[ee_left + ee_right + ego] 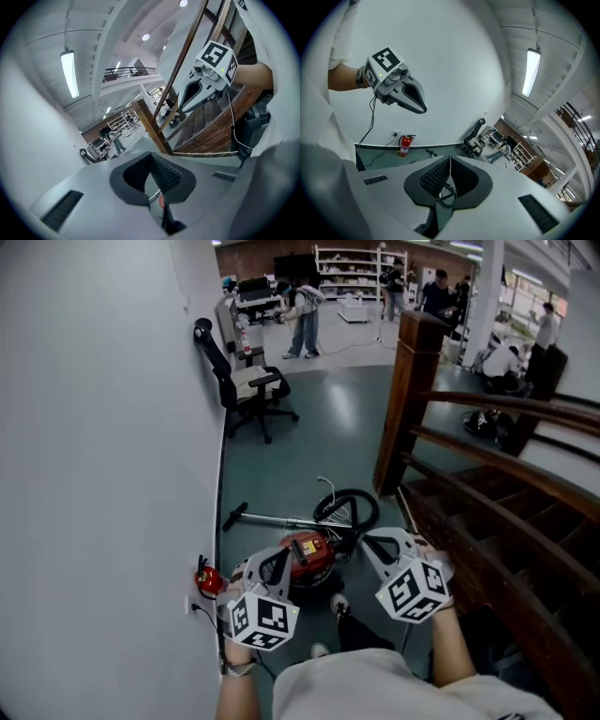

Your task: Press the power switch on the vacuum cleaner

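The red canister vacuum cleaner (307, 557) lies on the grey-green floor just ahead of my feet. Its black hose (349, 507) is looped behind it and its wand (267, 518) stretches left. My left gripper (278, 557) hovers above the vacuum's left side with its jaws shut and empty. My right gripper (373, 543) hangs to the vacuum's right, also shut on nothing. In the left gripper view the pads (161, 171) meet, and a sliver of red vacuum (161, 202) shows below them. In the right gripper view the hose (446, 193) shows under the closed pads (436, 176).
A white wall (103, 446) runs close on the left, with a fire extinguisher (207, 579) and a cable at its foot. A dark wooden staircase and railing (487, 474) close in the right. An office chair (248, 385) stands further along the wall. People are at the far end.
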A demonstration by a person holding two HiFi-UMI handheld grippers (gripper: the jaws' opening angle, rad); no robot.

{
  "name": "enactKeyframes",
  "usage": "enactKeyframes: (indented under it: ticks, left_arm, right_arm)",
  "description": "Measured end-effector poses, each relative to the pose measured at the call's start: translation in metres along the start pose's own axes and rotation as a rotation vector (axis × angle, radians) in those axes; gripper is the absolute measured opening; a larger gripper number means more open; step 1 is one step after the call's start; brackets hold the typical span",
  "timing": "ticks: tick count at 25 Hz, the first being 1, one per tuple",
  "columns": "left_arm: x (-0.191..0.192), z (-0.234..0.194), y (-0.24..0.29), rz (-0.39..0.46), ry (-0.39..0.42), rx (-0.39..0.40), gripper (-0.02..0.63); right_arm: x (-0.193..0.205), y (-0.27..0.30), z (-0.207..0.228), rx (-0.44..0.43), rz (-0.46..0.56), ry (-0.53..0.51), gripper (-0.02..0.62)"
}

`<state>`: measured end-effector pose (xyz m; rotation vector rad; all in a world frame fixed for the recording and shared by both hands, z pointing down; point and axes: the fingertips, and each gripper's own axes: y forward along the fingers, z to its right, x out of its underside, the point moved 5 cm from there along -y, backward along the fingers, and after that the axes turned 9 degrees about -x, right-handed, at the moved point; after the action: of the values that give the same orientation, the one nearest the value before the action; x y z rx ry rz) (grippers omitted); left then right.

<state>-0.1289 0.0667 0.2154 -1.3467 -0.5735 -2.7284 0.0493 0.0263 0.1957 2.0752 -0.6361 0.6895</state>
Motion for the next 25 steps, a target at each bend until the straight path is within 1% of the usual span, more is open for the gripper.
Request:
enactKeyframes:
  ticks: [11,18,25]
  left_arm:
    - [-0.010,0.005,-0.022,0.025,0.025,0.002,0.002]
    - [-0.010,0.010,-0.025,0.025,0.027,0.003,0.002]
    - [-0.011,0.009,-0.027,0.019,0.025,-0.002,0.000]
  right_arm:
    - [0.001,-0.022,-0.008,0.003,0.001,-0.010,0.029]
    - [0.004,-0.024,-0.013,-0.021,-0.010,-0.021,0.028]
    - [0.002,-0.024,-0.013,-0.020,-0.011,-0.013,0.028]
